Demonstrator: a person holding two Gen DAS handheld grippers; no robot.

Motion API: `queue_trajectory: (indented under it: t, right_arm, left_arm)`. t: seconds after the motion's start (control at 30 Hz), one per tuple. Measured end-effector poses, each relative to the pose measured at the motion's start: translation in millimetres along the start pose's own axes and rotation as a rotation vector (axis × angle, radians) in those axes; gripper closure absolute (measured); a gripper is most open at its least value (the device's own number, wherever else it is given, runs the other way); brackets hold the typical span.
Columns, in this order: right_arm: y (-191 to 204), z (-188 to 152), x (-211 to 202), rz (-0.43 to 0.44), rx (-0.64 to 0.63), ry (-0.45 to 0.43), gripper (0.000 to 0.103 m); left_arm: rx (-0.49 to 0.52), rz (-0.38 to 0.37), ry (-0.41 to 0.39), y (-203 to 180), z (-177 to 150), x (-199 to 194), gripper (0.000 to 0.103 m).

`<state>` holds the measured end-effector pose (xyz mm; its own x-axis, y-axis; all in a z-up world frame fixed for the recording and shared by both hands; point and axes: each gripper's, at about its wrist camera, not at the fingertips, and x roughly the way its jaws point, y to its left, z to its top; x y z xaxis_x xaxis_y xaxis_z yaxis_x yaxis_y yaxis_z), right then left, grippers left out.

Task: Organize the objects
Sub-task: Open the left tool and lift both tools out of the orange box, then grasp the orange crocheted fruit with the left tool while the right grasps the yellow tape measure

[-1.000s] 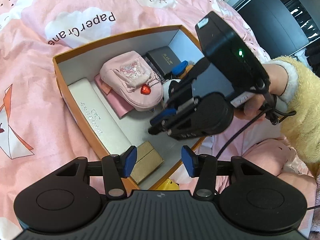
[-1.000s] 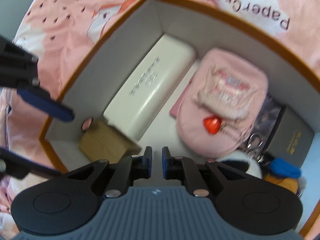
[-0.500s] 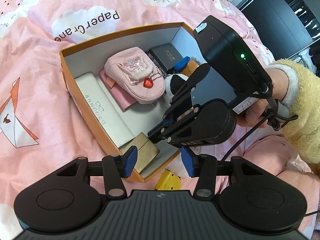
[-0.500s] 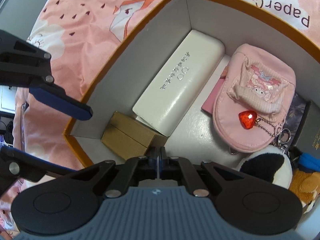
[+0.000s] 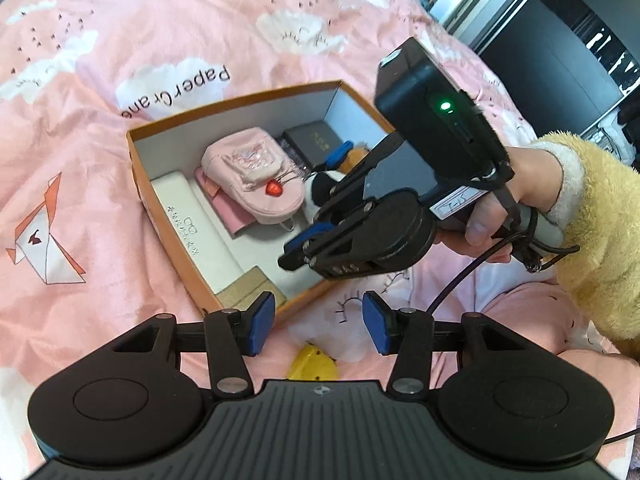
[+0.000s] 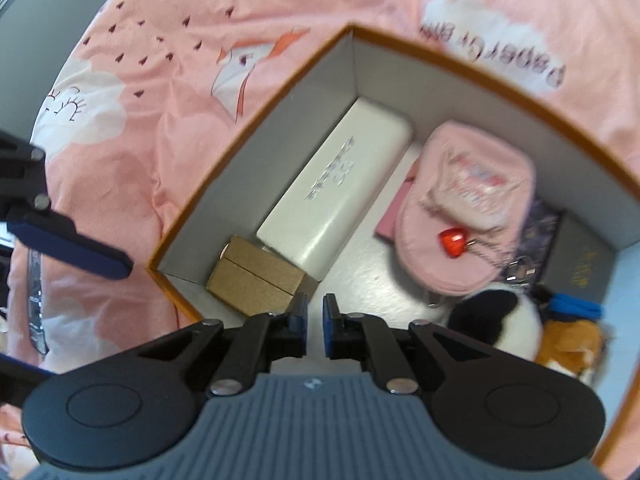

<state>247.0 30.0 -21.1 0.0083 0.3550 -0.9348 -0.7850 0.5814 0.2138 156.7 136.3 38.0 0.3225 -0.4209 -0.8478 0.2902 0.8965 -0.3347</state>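
Setting: an orange-rimmed box (image 5: 134, 148) rests on a pink printed bedspread (image 5: 80, 208).
Left gripper (image 5: 319, 323): jaws stand wide apart with nothing between them; it hangs over the bedspread, off the box's 6 o'clock corner.
Right gripper (image 6: 315, 326): nearly closed, a thin slit between the pads, nothing held; it points steeply down over the box's open floor, probably because its item is already down.
White case (image 6: 338, 196): lies flat along one long wall, likely to keep the middle free.
Tan box (image 6: 256, 280): tucked into the corner, touching the case's end.
Pink pouch (image 6: 468, 220): centre of the box, on top of a pink card, red heart charm (image 6: 452, 242) dangling.
Dark box (image 5: 316, 142): far corner, at 1 o'clock from the pouch.
Plush toys (image 6: 500, 320): packed against the wall at 4 o'clock from the pouch in the right wrist view.
Still out: a yellow object (image 5: 314, 364) lies on the bedspread just beneath the left gripper, probably the next pick.
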Motion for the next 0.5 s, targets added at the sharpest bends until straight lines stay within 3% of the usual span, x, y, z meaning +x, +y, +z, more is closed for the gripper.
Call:
queue_trajectory:
  t: [0.1,0.23,0.4,0.5]
  right_arm:
    - [5.3,-11.3,-24.6,-0.019,0.003,-0.087,0.092]
    - [13.5,-37.5,-58.2,-0.036,0.02,-0.243,0.069]
    - [21.7,-85.6,-78.0,-0.019,0.088,-0.411,0.069]
    - [20.2,-116.4,-75.2,0.015,0.16,-0.466,0.069]
  left_arm:
    - [-0.002,0.033,-0.049,-13.9,-8.8,-11.9,0.047]
    - [-0.059,0.101,-0.082,-32.0,-25.8,-18.4,0.047]
    - [-0.095,0.211,-0.115,-50.9,-59.5,-4.6,0.047]
    - [-0.14,0.254,-0.1,-55.5,-79.9,11.3,0.047]
